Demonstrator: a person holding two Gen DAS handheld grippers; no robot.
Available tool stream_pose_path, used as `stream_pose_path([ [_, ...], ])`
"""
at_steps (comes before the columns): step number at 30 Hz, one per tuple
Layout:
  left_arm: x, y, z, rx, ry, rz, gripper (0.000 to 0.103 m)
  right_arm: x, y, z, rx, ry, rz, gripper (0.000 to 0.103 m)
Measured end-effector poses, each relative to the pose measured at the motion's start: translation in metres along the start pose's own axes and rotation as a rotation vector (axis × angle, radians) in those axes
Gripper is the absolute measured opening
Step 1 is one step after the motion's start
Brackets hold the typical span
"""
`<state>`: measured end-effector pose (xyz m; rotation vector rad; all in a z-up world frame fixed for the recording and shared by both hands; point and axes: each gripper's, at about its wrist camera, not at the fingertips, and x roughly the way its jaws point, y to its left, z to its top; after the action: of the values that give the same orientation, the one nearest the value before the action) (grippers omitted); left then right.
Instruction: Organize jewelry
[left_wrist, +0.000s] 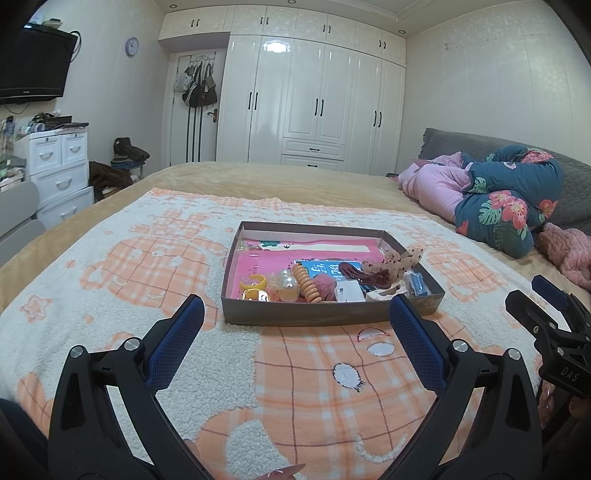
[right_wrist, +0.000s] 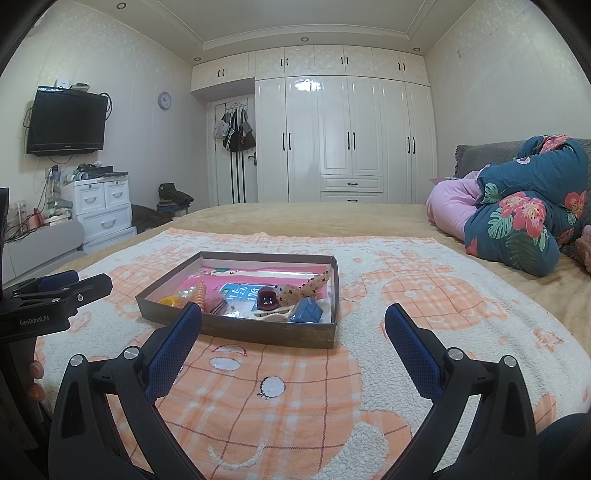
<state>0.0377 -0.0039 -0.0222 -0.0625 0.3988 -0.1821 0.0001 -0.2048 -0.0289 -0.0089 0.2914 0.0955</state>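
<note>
A shallow grey cardboard box (left_wrist: 325, 317) (right_wrist: 236, 334) rests on the orange-and-white blanket (left_wrist: 306, 380) (right_wrist: 280, 398). Its near half holds a jumble: a yellow ring (left_wrist: 253, 282), an orange spiral hair tie (left_wrist: 307, 285), a pink pompom (left_wrist: 325, 286), a dark red hair claw (left_wrist: 364, 275) (right_wrist: 266, 298), a dotted mesh bow (left_wrist: 400, 260) (right_wrist: 306, 286), a small blue box (left_wrist: 417, 284) (right_wrist: 306, 309). My left gripper (left_wrist: 295, 312) is open just short of the box's near wall. My right gripper (right_wrist: 293, 319) is also open, near the box's right front corner. Both are empty.
A rolled floral and pink quilt (left_wrist: 495, 195) (right_wrist: 517, 218) lies at the bed's right. White wardrobes (left_wrist: 314, 107) fill the far wall. White drawers (left_wrist: 59, 166) and a TV (right_wrist: 66, 120) stand left. The other gripper shows at each view's edge (left_wrist: 554, 332) (right_wrist: 48, 299).
</note>
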Motion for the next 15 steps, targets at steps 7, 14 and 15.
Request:
stream_pose_path([
  [7, 0.0004, 0.0001, 0.0001, 0.0, 0.001, 0.001, 0.092, 0.0004, -0.0009, 0.0001, 0.001, 0.001, -0.001, 0.097],
  [14, -0.0001, 0.003, -0.0002, -0.001, 0.002, 0.001, 0.092, 0.002, -0.0027, 0.0, 0.005, 0.0, -0.003, 0.097],
  [15, 0.0001, 0.0021, -0.0002, 0.001, 0.001, 0.002, 0.092, 0.0022, -0.0025, -0.0001, 0.004, -0.001, -0.003, 0.097],
])
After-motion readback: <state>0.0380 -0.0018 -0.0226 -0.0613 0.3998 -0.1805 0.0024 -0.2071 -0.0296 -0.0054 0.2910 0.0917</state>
